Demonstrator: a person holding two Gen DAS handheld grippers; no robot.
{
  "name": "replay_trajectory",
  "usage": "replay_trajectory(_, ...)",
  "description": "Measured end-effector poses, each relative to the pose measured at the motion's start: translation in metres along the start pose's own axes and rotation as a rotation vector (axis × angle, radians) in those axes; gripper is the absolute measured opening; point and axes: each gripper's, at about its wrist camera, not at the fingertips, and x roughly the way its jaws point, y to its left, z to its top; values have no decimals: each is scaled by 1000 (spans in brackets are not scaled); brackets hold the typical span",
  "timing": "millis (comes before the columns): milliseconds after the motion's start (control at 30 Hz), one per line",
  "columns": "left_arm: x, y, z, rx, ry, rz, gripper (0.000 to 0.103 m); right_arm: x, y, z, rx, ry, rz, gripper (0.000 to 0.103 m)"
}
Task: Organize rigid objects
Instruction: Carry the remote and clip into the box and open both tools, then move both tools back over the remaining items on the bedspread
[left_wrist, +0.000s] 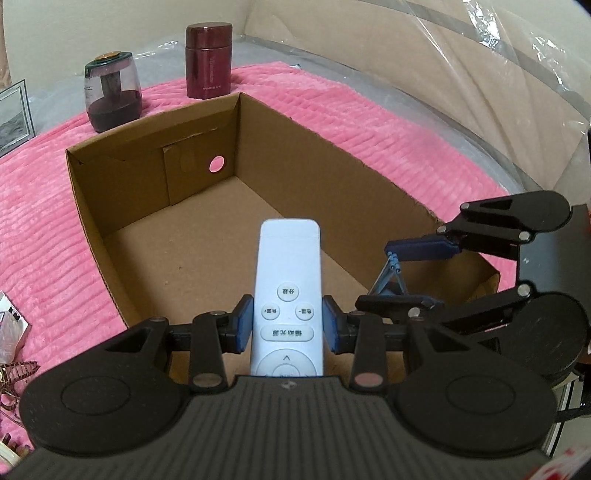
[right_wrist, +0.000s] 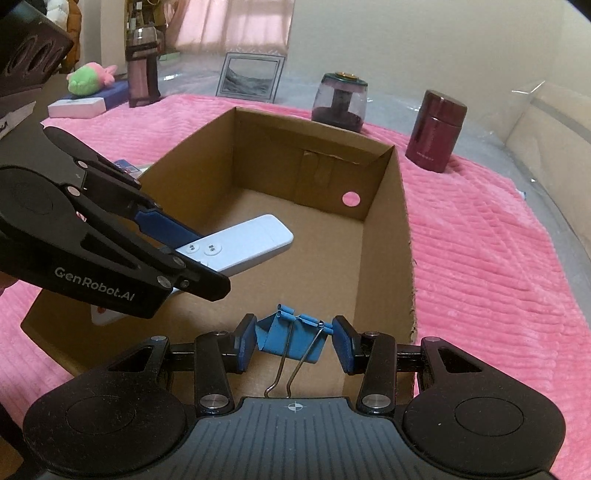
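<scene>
An open brown cardboard box (left_wrist: 92, 206) (right_wrist: 402, 236) sits on a pink ribbed blanket. My left gripper (left_wrist: 287, 325) (right_wrist: 184, 254) is shut on a white remote control (left_wrist: 288, 280) (right_wrist: 243, 243), held over the inside of the box, its far end pointing at the box floor. My right gripper (right_wrist: 293, 341) (left_wrist: 399, 273) is shut on a blue binder clip (right_wrist: 291, 336) (left_wrist: 388, 280) with its wire handles toward the camera, held above the near right part of the box.
Behind the box stand a dark red canister (left_wrist: 208, 61) (right_wrist: 436, 131) and a clear container with a green lid (left_wrist: 112, 96) (right_wrist: 341, 101). A framed picture (right_wrist: 251, 75), a tall bottle (right_wrist: 142, 66) and a plush toy (right_wrist: 90, 79) lie further back. Plastic sheeting covers the right side.
</scene>
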Motion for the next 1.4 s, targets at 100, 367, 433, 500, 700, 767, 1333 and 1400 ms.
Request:
replay_trajectory(100, -3, 0, 0, 0, -8, -2, 33, 0, 1, 2, 1, 3, -1, 41)
replay_trajectory(367, -26, 7, 2, -8, -61, 18, 33, -3, 6, 3, -8, 7, -3, 41)
replay_trajectory(433, -33, 9, 2, -12, -73, 18, 33, -2, 7, 4, -8, 11, -6, 41)
replay_trajectory(500, -37, 10, 1, -20, -81, 18, 33, -2, 8, 5, -11, 14, -9, 41)
replay_trajectory(700, -47, 16, -2, -31, -100, 22, 33, -3, 12, 6, -13, 13, -17, 41)
replay_trajectory(767, -50, 18, -4, -35, -104, 21, 33, -5, 10, 6, 5, 3, -25, 41)
replay_trajectory(1333, -119, 47, -42, -122, -202, 48, 33, -74, 49, 20, 115, -191, -43, 43)
replay_trajectory(1400, -132, 53, -49, -129, -220, 61, 33, -85, 61, 22, 124, -229, -40, 43)
